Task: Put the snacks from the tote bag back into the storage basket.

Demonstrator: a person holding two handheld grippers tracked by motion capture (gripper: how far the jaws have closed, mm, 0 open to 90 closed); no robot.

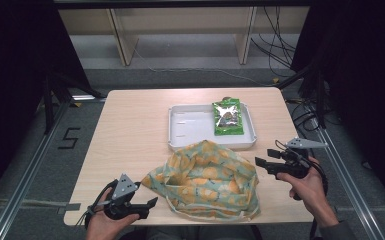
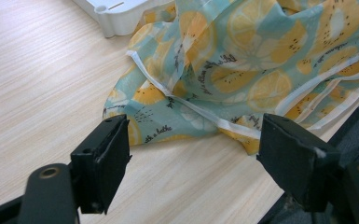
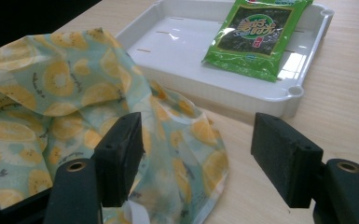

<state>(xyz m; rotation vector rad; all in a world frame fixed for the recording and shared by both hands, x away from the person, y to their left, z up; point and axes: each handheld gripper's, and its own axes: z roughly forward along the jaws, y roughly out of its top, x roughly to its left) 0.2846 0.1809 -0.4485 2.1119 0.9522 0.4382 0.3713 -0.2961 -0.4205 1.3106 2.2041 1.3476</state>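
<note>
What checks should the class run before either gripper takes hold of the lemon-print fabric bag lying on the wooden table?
1. Left gripper jaws open: ok, nothing between them.
2. Right gripper jaws open: ok, they stand apart over the bag's edge without pressing it.
3. Lemon-print fabric bag within reach of both grippers: ok, it lies crumpled between them near the front edge of the light wooden table.
4. Bag mouth findable: cannot tell; its white trim shows, the opening does not.
5. Green foil snack packet ready: ok, flat in the white plastic tray.
6. Bag free of the tray: cannot tell; the cloth reaches the tray's near rim.

Thin printed cloth bag (image 1: 207, 180), glossy foil packet (image 1: 228, 116), matt wood-grain table (image 1: 130, 135)
</note>
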